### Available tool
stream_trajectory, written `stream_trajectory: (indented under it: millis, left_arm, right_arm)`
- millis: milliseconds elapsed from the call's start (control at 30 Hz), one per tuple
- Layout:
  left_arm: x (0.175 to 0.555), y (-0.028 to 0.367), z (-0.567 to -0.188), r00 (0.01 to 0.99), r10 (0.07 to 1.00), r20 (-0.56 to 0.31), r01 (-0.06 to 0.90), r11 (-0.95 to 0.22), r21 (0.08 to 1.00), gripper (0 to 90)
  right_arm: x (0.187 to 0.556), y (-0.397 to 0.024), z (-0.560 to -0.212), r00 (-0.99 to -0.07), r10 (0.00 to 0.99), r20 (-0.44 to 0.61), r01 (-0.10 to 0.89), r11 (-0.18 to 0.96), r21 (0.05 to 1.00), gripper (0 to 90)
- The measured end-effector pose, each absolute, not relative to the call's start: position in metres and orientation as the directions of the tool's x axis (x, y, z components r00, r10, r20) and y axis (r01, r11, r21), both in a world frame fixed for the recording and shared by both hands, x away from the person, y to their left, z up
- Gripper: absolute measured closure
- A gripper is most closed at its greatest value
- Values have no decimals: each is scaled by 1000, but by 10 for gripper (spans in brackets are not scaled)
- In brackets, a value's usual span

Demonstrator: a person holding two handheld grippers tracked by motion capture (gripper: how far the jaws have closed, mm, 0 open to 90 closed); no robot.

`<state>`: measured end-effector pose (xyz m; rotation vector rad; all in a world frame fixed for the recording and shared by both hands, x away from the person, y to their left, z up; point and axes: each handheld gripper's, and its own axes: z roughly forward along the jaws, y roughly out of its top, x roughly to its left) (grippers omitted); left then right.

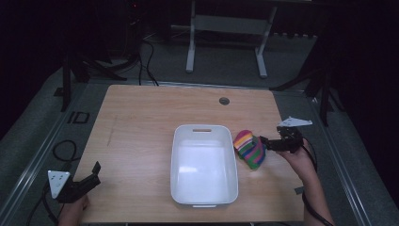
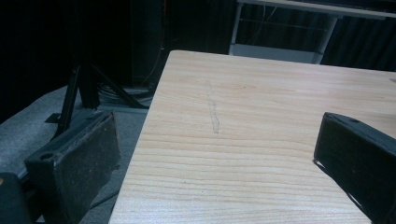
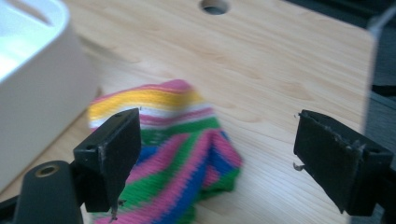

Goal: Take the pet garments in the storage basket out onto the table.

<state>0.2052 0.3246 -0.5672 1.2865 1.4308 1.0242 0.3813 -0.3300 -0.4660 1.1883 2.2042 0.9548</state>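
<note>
**Striped sock lies loose beside the bin**

Starting at the left, the left tool [image 1: 89,179] rests near the front left corner of the counter [image 1: 141,122], its jaws spread with bare wood between them and nothing held. At the middle stands the white bin [image 1: 204,165], seemingly with nothing in it. Just right of the bin lies the striped sock [image 1: 250,149], bunched into a soft heap on the wood, close against the bin's right wall; whether it touches the wall is hard to tell. Farther right, the right tool [image 1: 264,142] points at the sock, and in the right gripper view its jaws stand wide apart above the cloth, pinching nothing.

The sock looks light, limp and knitted, so it should sag and drape once lifted rather than keep its shape, and nothing about it is fragile or slippery. A pinch on a thick fold near the middle of the heap [image 3: 187,154] would likely gather enough layers to hold; a single edge layer could slide out or let the rest dangle against the bin's rim.
</note>
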Motion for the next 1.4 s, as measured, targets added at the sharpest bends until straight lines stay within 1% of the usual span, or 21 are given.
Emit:
stream_trajectory:
  millis: [133, 300, 533, 633, 733, 800, 933, 1133, 1267, 1400]
  left_arm:
    - [205, 325, -567, -24, 994, -103, 224, 106, 969, 9]
    - [205, 325, -567, -24, 994, -102, 224, 105, 969, 9]
    - [205, 325, -567, -23, 995, -101, 223, 104, 969, 9]
    - [205, 325, -567, -22, 995, -101, 223, 104, 969, 9]
    - [205, 324, -567, -22, 995, -101, 223, 103, 969, 9]
    - [205, 324, -567, -22, 995, -101, 223, 103, 969, 10]
    - [205, 324, -567, -23, 995, -98, 223, 101, 970, 9]
    - [205, 324, -567, -23, 995, -97, 223, 100, 970, 9]
    - [205, 324, -567, -23, 995, -97, 222, 100, 970, 9]
    - [205, 324, -567, -23, 995, -94, 224, 97, 970, 9]
  right_arm:
    - [376, -342, -470, -511, 858, -58, 531, 367, 764, 102]
    - [366, -356, -482, -464, 885, -42, 523, 312, 793, 102]
    - [348, -372, -501, -360, 932, -43, 470, 221, 855, 102]
    - [340, -378, -511, -313, 949, -33, 464, 183, 867, 102]
    - [332, -383, -521, -297, 954, -28, 477, 174, 862, 105]
    - [327, -385, -529, -313, 949, -24, 491, 184, 852, 105]
    - [317, -387, -541, -291, 955, -49, 501, 196, 843, 105]
    - [296, -388, -548, -220, 973, -71, 453, 166, 876, 105]
    - [288, -390, -549, -197, 979, -51, 433, 134, 891, 105]
    - [279, -390, -553, -165, 983, -86, 426, 150, 892, 105]
